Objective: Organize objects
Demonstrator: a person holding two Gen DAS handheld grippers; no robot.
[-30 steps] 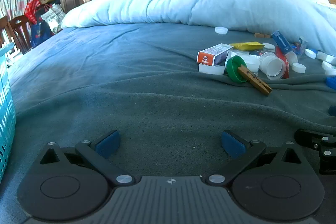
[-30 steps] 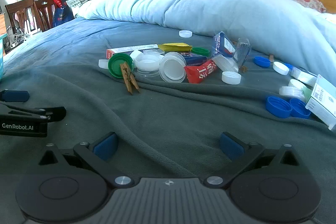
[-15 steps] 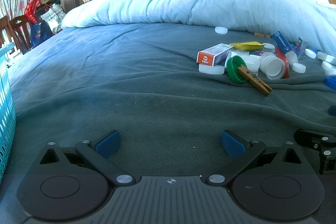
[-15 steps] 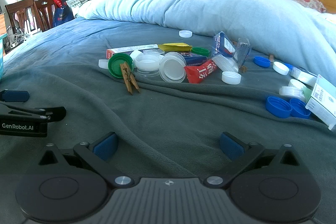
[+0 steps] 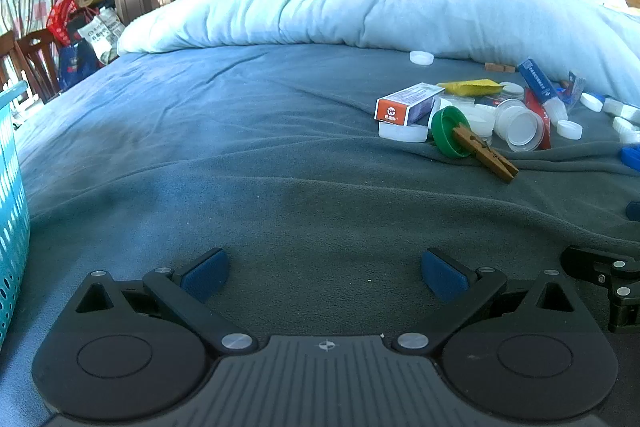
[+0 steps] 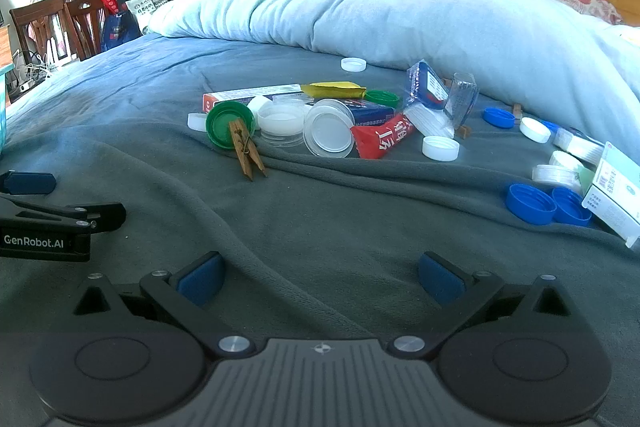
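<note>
Nothing has shifted since the earlier frames: both grippers sit as before, low over the grey-blue fleece blanket [image 5: 256, 155], and the clutter lies unchanged.

Soft and napped, the fleece is rucked into long folds; behind it rises a puffy pale-blue duvet [image 6: 360, 7]. Taking the green round plastic lid [image 6: 229, 119] as landmark: a brown wooden clothes peg [image 6: 248, 149] leans against its near face, its end resting on the blanket. A flat white cap [image 6: 195, 121] touches the lid's left edge. Just right of it sit a shallow clear plastic tub [image 6: 280, 125] and a clear round lid tipped on edge [image 6: 329, 133], then a crinkled red foil sachet [image 6: 384, 139]. Behind the lid lies a long orange-and-white cardboard box [image 6: 252, 95], with a yellow packet [image 6: 334, 90] at its far end. Well right of the lid, two ribbed blue bottle caps [image 6: 530, 203] lie side by side, touching a pale green-and-white carton [image 6: 616, 195].

In the left wrist view, a turquoise perforated plastic basket [image 5: 12, 211] stands far left of the lid.

Left gripper [image 5: 324, 273] is level, its blue-padded fingers spread wide over bare fleece, empty. Right gripper [image 6: 320, 277] is likewise level and spread wide, holding nothing, straddling a fold of blanket.
</note>
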